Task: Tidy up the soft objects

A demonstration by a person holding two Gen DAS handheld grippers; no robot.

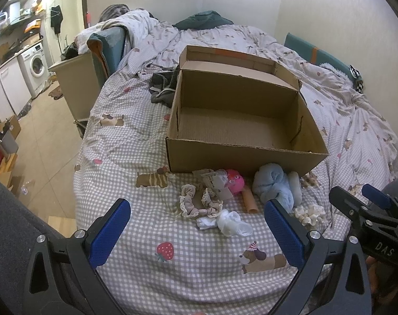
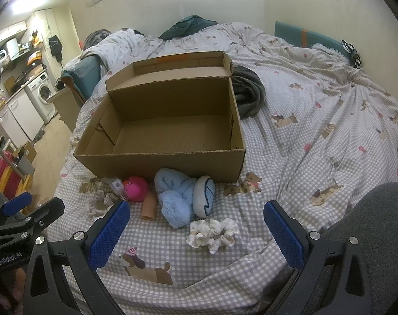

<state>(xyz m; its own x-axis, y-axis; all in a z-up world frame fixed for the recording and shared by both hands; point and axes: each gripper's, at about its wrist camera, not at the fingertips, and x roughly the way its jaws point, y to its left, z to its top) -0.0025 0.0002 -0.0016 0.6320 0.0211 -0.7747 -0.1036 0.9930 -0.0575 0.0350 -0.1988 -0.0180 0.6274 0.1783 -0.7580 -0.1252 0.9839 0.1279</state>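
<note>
Both the left gripper (image 1: 196, 232) and right gripper (image 2: 196, 232) hover wide open, empty, over the bed (image 2: 304, 136); only the left view shows crumpled plastic (image 1: 231, 223) before the box (image 1: 241, 155); kitchen beyond.

The left gripper (image 1: 196, 227) has 2 black, ribbed plastic arms, each tipped with a blue pad of fine waffle texture. A round silver screw sits at the base of each pad, with another further out on each arm. The right gripper (image 2: 196, 227) is built the same. Seen from the left wrist, its black body carries white letters "DAS"; the left one, seen from the right wrist, reads "GenRobot.AI". Grey fabric shows at the frame edges.
</note>
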